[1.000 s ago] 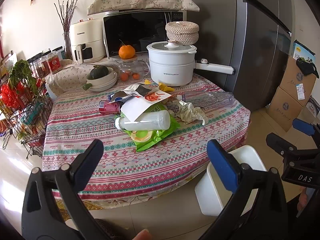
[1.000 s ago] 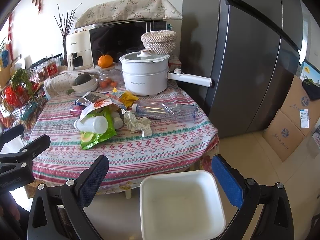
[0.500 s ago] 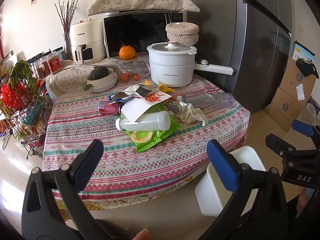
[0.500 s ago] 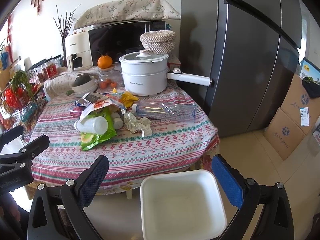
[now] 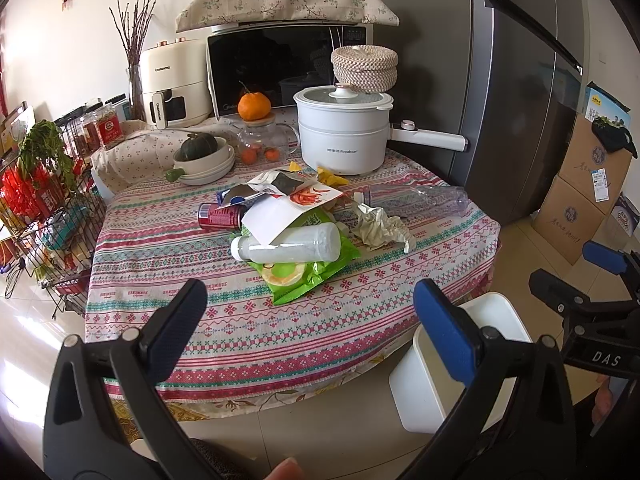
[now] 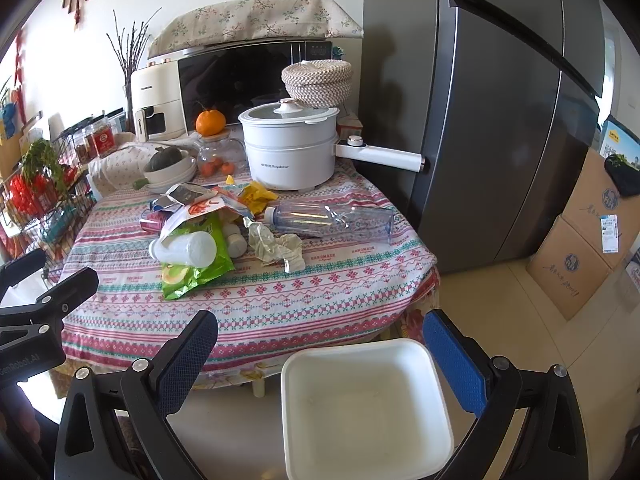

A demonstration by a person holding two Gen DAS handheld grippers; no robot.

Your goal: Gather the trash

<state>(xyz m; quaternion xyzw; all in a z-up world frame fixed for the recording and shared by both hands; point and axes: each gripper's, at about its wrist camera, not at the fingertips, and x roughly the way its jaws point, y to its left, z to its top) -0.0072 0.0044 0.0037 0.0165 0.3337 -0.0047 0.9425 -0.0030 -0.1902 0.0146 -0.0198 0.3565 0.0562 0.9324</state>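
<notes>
A table [image 5: 240,320] holds a litter pile at its middle: a bottle [image 5: 288,244] lies on a snack bag [image 5: 304,272], a can [image 5: 220,216] to their left, crumpled paper [image 5: 380,228] to their right. Behind stands a pot [image 5: 344,140]. A bin [image 6: 360,408] sits on the floor before the table.

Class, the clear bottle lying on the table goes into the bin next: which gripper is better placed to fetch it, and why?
Probably the right gripper: open, empty, and on the side where the clear bottle lies, with the white bin directly below. The left gripper faces the pile instead.
</notes>
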